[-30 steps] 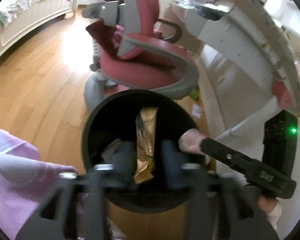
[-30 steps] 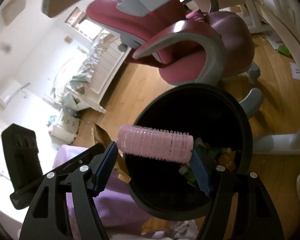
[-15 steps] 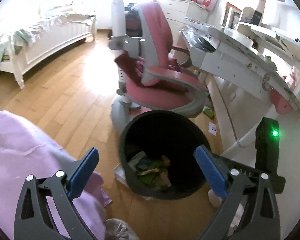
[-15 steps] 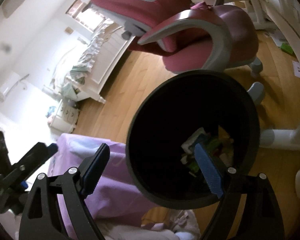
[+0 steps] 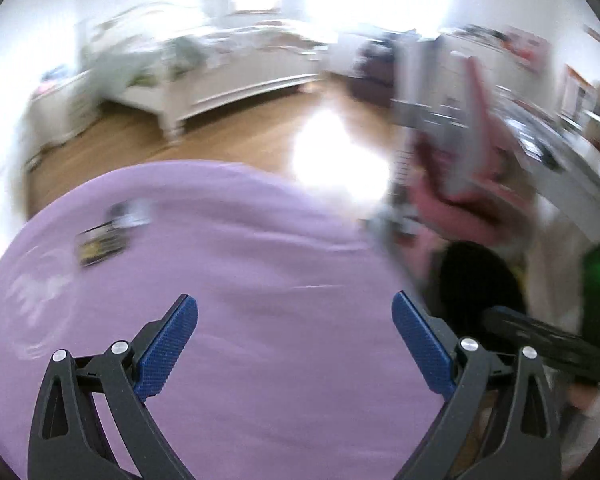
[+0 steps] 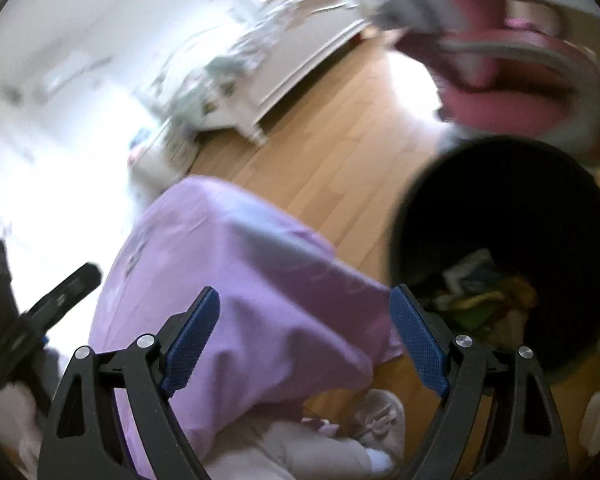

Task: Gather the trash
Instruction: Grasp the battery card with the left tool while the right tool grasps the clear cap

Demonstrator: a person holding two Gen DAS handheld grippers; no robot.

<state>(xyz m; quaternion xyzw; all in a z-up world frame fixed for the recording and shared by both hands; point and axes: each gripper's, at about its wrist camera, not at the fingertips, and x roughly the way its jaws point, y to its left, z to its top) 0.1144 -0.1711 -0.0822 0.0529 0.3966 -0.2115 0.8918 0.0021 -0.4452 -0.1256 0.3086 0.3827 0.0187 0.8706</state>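
My left gripper (image 5: 294, 342) is open and empty above a purple cloth surface (image 5: 228, 280). A dark wrapper with yellow print (image 5: 102, 246) and a small white-grey scrap (image 5: 130, 214) lie on the cloth at far left, both blurred. The black trash bin (image 5: 480, 276) is at the right edge of the cloth. In the right wrist view my right gripper (image 6: 304, 340) is open and empty over the cloth's hanging corner (image 6: 260, 280). The bin (image 6: 508, 184) stands to its right with several wrappers (image 6: 484, 292) inside.
A pink and grey desk chair (image 6: 512, 80) stands behind the bin. A white bed (image 5: 228, 68) stands across the wooden floor (image 6: 332, 128). A desk (image 5: 572, 152) is at the right. The person's slippered feet (image 6: 376, 416) show under the cloth's edge.
Both grippers opened and dropped their loads into the bin: the gold wrapper from the left, the pink hair roller from the right. Both then swung left, away from the bin, toward the purple cloth.
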